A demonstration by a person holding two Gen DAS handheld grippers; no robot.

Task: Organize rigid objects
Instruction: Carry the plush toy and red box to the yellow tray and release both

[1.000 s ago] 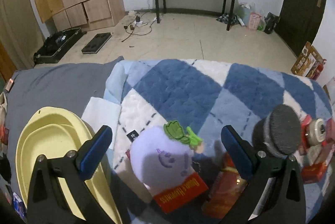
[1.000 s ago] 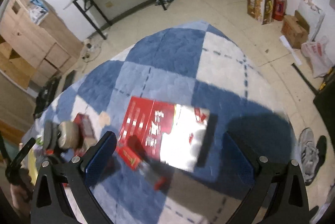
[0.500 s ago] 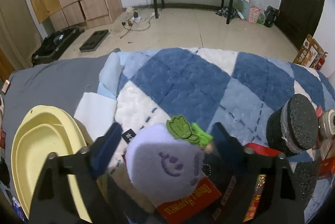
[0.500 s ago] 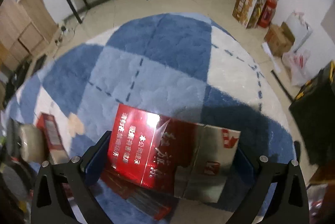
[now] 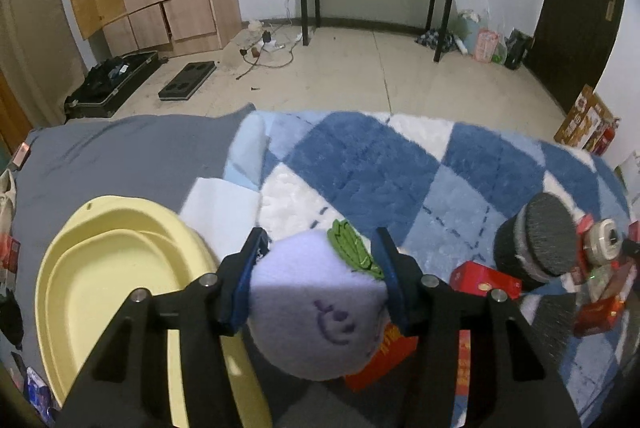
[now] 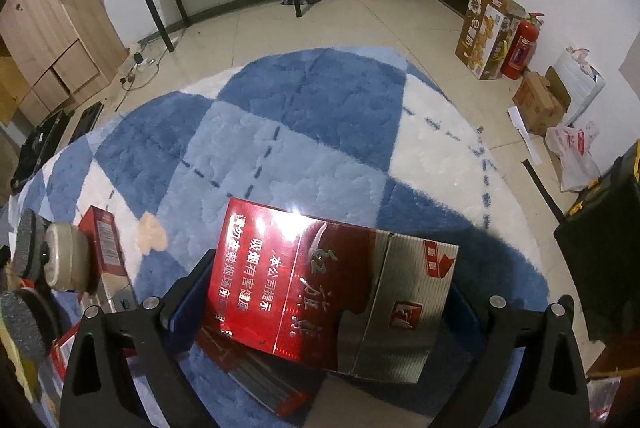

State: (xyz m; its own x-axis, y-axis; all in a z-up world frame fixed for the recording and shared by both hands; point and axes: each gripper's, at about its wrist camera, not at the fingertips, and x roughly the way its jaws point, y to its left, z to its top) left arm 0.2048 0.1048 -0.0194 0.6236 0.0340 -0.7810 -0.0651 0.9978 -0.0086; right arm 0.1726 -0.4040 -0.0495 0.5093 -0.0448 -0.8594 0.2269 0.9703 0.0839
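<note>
My left gripper [image 5: 320, 244] is shut on a lilac plush toy [image 5: 320, 308] with a green leaf and a stitched face, held just above a red box [image 5: 384, 352]. A yellow oval basin [image 5: 100, 268] lies close on its left. In the right wrist view a red and silver carton [image 6: 280, 268] lies crosswise between the fingers of my right gripper [image 6: 332, 288]. Those jaws are closing, with the pads right at the carton's two ends. A flatter red box [image 6: 272, 380] lies under the carton.
Everything rests on a blue and white checked rug [image 5: 360, 163] beside a grey sheet [image 5: 120, 155]. A black round brush-like block [image 5: 548, 240], a small jar [image 5: 604, 244] and several red boxes [image 5: 484, 276] crowd the right side. Beyond lies bare floor.
The left jaws closed onto the plush toy and raised it a little. The right gripper sank toward the red and silver carton, which now fills the space between its fingers.
</note>
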